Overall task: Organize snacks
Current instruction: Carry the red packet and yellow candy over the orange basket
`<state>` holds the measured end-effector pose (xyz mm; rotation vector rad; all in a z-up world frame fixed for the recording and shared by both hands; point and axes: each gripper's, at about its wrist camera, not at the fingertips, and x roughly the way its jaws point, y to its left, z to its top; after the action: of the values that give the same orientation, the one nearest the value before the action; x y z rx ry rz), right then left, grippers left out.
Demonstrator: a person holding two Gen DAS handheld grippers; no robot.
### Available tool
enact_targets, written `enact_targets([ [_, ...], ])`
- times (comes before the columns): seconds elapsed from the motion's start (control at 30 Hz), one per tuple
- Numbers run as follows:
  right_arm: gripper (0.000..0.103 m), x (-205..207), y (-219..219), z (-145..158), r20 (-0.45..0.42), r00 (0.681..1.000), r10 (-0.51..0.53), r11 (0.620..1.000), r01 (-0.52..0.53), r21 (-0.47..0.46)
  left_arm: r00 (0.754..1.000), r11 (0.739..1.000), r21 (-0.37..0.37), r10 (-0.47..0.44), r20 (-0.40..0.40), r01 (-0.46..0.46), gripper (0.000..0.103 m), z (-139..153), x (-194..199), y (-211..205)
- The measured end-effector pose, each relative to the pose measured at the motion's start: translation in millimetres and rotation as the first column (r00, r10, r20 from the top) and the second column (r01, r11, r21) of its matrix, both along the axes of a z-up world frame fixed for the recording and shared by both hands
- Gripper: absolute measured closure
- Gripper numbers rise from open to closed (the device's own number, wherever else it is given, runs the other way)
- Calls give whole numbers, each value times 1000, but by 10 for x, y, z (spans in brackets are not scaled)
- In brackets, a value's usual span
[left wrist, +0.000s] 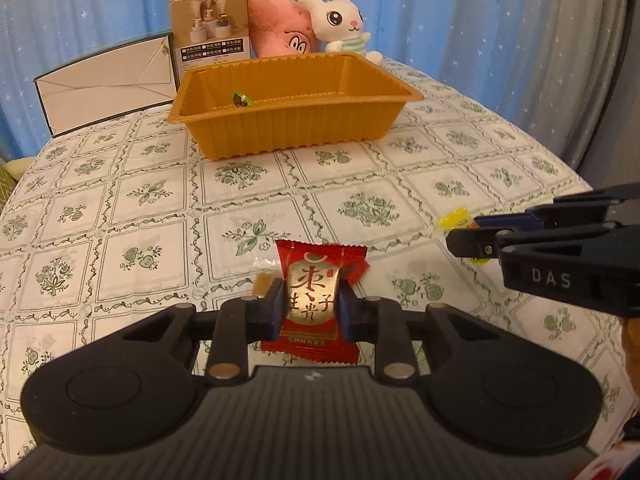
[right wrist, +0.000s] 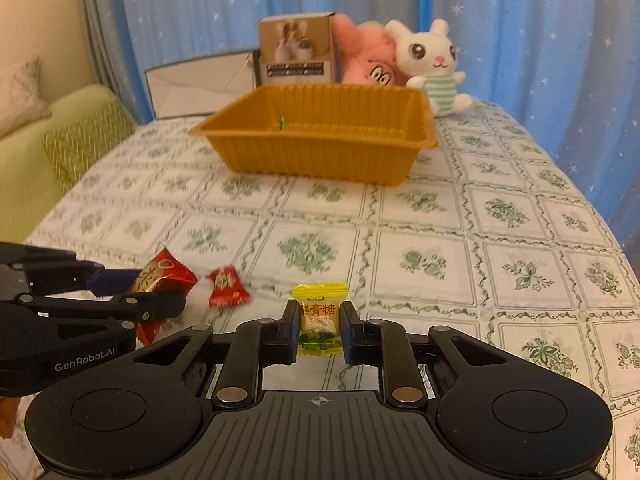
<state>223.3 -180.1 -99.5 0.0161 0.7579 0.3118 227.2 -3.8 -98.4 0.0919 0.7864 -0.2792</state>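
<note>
Left gripper (left wrist: 311, 307) pinches red candy (left wrist: 320, 276); right gripper (right wrist: 320, 330) pinches yellow candy (right wrist: 319, 320); tray (left wrist: 280, 120) at 12 o'clock.

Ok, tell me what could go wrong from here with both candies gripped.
1. The left gripper pinches the red candy by its crinkly wrapper; it might slip on the way to the orange tray.
2. The right gripper holds the yellow candy close beside the left; lifting together, they could collide.
3. The small red candy lies near the left fingers and could get knocked away.
</note>
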Motion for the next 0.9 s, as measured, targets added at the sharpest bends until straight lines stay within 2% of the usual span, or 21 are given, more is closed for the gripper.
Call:
enact_targets([
  [0.5,82,116,-92,274,21,999,-47,994,45,98,998,998,-59,40,52,-37,79,317,250,113],
  [0.9,82,283,-155,507,77,993,-87,991,79,107,994,995,-92,52,93,-43,79,523,461,121],
])
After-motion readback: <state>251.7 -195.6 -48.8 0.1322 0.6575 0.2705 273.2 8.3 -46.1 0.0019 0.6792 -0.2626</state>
